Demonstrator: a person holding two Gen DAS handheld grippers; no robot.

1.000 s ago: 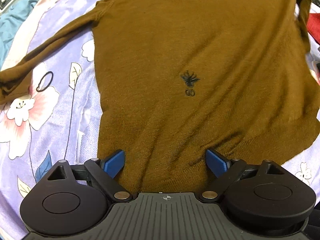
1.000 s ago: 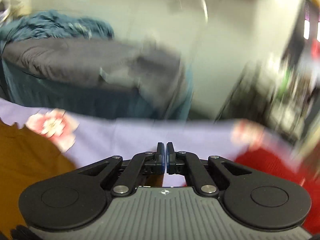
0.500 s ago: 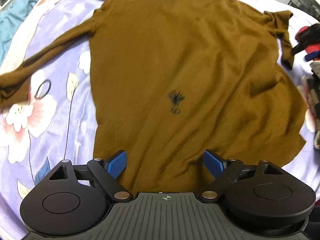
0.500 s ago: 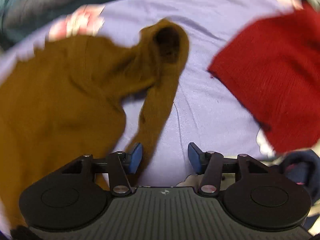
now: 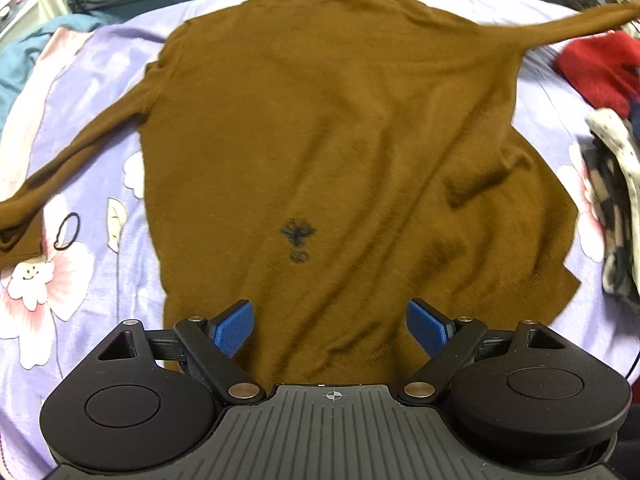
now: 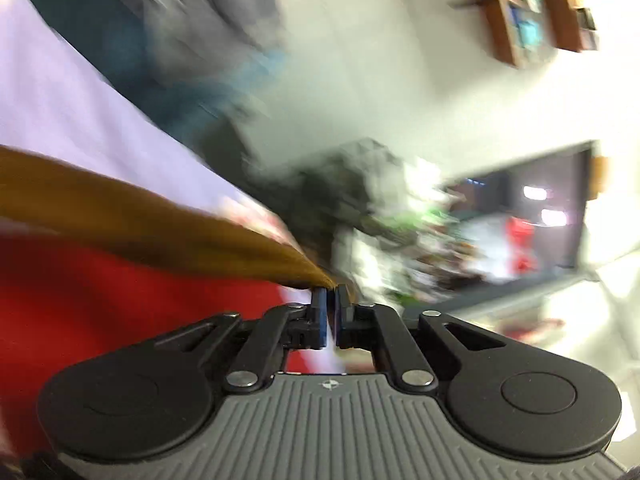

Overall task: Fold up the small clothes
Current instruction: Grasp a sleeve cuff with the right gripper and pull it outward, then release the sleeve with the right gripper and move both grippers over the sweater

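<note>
Fingers of right gripper (image 6: 329,294) closing, clamped on sleeve end of brown sweater (image 5: 340,140); sleeve pulled taut off to the right. Left gripper (image 5: 330,326) fingers wide apart, nothing btwn pads, above hem. Sweater lies flat on floral bedsheet (image 5: 80,280). Red garment (image 5: 596,66) nearby at right.

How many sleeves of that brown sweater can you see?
2. One sleeve lies flat on the bedsheet at left; the other sleeve stretches off to the upper right.
</note>
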